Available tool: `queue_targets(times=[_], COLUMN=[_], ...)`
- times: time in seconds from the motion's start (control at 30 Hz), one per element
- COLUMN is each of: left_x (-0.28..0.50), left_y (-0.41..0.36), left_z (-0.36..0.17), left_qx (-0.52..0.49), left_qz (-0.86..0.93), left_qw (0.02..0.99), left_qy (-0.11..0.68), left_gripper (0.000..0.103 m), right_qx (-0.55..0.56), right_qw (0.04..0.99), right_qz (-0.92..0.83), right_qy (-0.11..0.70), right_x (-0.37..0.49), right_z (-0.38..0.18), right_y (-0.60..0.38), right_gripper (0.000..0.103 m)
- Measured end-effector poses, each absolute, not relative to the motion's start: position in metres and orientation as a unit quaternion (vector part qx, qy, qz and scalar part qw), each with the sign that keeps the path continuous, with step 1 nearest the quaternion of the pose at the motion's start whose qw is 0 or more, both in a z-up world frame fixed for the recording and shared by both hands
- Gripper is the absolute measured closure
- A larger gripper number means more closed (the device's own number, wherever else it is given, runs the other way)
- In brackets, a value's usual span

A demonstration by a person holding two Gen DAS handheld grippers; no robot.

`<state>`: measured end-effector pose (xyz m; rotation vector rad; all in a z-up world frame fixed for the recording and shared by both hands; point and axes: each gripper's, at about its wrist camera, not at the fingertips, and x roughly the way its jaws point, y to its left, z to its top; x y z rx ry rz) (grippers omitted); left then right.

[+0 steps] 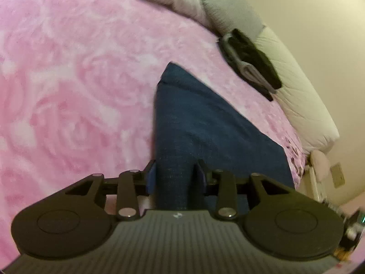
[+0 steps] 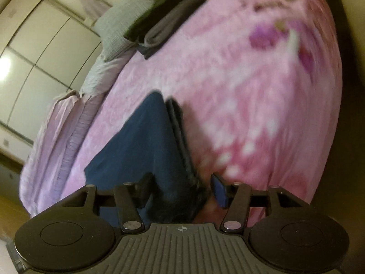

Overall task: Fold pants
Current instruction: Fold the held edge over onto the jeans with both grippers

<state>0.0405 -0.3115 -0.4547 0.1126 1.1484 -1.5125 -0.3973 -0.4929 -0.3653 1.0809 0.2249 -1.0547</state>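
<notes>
My pink rose-patterned blanket covers the bed, and everything here is placed against it: the dark blue pants lie across its middle in a long wedge, tapering to a corner away from me, while a stack of folded dark clothes sits at the blanket's far edge beside a grey pillow

My left gripper is clamped on a bunched fold of the pants, cloth filling the gap between both pads. My right gripper stands with its jaws apart: the black waistband edge of the pants runs between them, but the right-hand blue pad is clear of the fabric, so I judge nothing is pinched on that side

The risks, as I read them. With only one end held, any pull from my left hand would drag the whole garment across the blanket instead of folding it, skewing the edges. The plush blanket may snag the cloth and wrinkle the lower layer. My left grip may have taken a single layer, letting the under-leg slip out. The right-hand view is smeared, so I cannot tell how squarely the waistband sits; closing now might catch blanket pile along with it
</notes>
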Motion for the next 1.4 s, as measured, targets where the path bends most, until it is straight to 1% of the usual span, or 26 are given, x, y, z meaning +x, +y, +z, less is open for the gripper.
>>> queue_targets(times=[0.07,0.1,0.13,0.17,0.3,0.33,0.37,0.4,0.47,0.5,0.53,0.57,0.67,0.7,0.8,0.87,0.9,0.97,1.0,1.03,1.1,1.17,1.2,1.3,1.37,1.4], left_x=[0.048,0.053,0.057,0.061,0.066,0.068,0.069,0.07,0.074,0.073,0.07,0.065,0.046,0.039,0.018,0.011,0.008,-0.002,-0.008,-0.016,-0.031,-0.045,-0.052,-0.064,-0.064,-0.064], left_y=[-0.314,-0.32,-0.326,-0.335,-0.388,-0.398,-0.408,-0.416,-0.427,-0.427,-0.427,-0.427,-0.424,-0.42,-0.395,-0.367,-0.353,-0.323,-0.31,-0.295,-0.278,-0.268,-0.265,-0.266,-0.269,-0.27], left_z=[-0.449,-0.446,-0.445,-0.445,-0.454,-0.459,-0.465,-0.47,-0.48,-0.482,-0.483,-0.483,-0.471,-0.463,-0.431,-0.415,-0.411,-0.406,-0.405,-0.407,-0.414,-0.427,-0.432,-0.439,-0.436,-0.432], left_qx=[0.036,0.031,0.031,0.032,0.039,0.038,0.036,0.026,-0.004,-0.01,-0.006,0.009,0.065,0.085,0.165,0.172,0.171,0.169,0.169,0.172,0.187,0.208,0.221,0.24,0.247,0.248], left_qz=[-0.649,-0.653,-0.655,-0.656,-0.644,-0.645,-0.64,-0.633,-0.624,-0.621,-0.625,-0.628,-0.638,-0.634,-0.627,-0.642,-0.652,-0.667,-0.674,-0.679,-0.681,-0.67,-0.67,-0.662,-0.652,-0.645], left_qw=[0.589,0.589,0.588,0.586,0.588,0.578,0.572,0.569,0.554,0.56,0.569,0.581,0.619,0.639,0.694,0.687,0.675,0.653,0.646,0.64,0.634,0.646,0.65,0.661,0.664,0.665], left_qy=[0.48,0.475,0.474,0.474,0.488,0.498,0.512,0.525,0.551,0.549,0.535,0.517,0.454,0.427,0.313,0.293,0.301,0.316,0.315,0.315,0.314,0.299,0.284,0.26,0.269,0.281], left_gripper=[0.071,0.069,0.064,0.062,0.061,0.061,0.061,0.062,0.064,0.071,0.076,0.077,0.077,0.08,0.082,0.082,0.082,0.082,0.082,0.082,0.081,0.081,0.08,0.08,0.08,0.08], right_qx=[0.447,0.437,0.433,0.43,0.445,0.456,0.464,0.468,0.464,0.458,0.452,0.427,0.342,0.328,0.248,0.21,0.206,0.204,0.195,0.181,0.159,0.15,0.127,0.053,0.05,0.075], right_qw=[0.744,0.753,0.763,0.766,0.768,0.767,0.765,0.766,0.766,0.767,0.767,0.774,0.797,0.794,0.779,0.776,0.785,0.799,0.807,0.81,0.811,0.8,0.795,0.783,0.776,0.776], right_qz=[-0.485,-0.48,-0.469,-0.465,-0.444,-0.434,-0.428,-0.421,-0.422,-0.425,-0.431,-0.441,-0.462,-0.472,-0.534,-0.556,-0.547,-0.526,-0.514,-0.509,-0.505,-0.502,-0.501,-0.516,-0.518,-0.519], right_qy=[0.106,0.107,0.105,0.106,0.122,0.124,0.126,0.132,0.145,0.147,0.149,0.155,0.186,0.199,0.217,0.21,0.206,0.209,0.215,0.226,0.25,0.291,0.316,0.344,0.358,0.35], right_x=[-0.397,-0.396,-0.393,-0.389,-0.37,-0.365,-0.362,-0.359,-0.357,-0.356,-0.355,-0.35,-0.333,-0.33,-0.328,-0.333,-0.337,-0.338,-0.336,-0.333,-0.325,-0.314,-0.306,-0.285,-0.28,-0.284], right_z=[-0.352,-0.349,-0.349,-0.352,-0.367,-0.373,-0.378,-0.385,-0.39,-0.393,-0.396,-0.402,-0.4,-0.395,-0.366,-0.351,-0.345,-0.339,-0.34,-0.342,-0.353,-0.374,-0.39,-0.412,-0.412,-0.409], right_y=[-0.504,-0.514,-0.527,-0.538,-0.581,-0.589,-0.596,-0.601,-0.603,-0.602,-0.6,-0.597,-0.59,-0.589,-0.562,-0.533,-0.516,-0.479,-0.462,-0.444,-0.422,-0.415,-0.413,-0.407,-0.407,-0.412], right_gripper=[0.049,0.049,0.049,0.049,0.049,0.051,0.055,0.067,0.07,0.07,0.07,0.07,0.066,0.062,0.062,0.063,0.064,0.076,0.09,0.1,0.103,0.103,0.103,0.103,0.103,0.103])
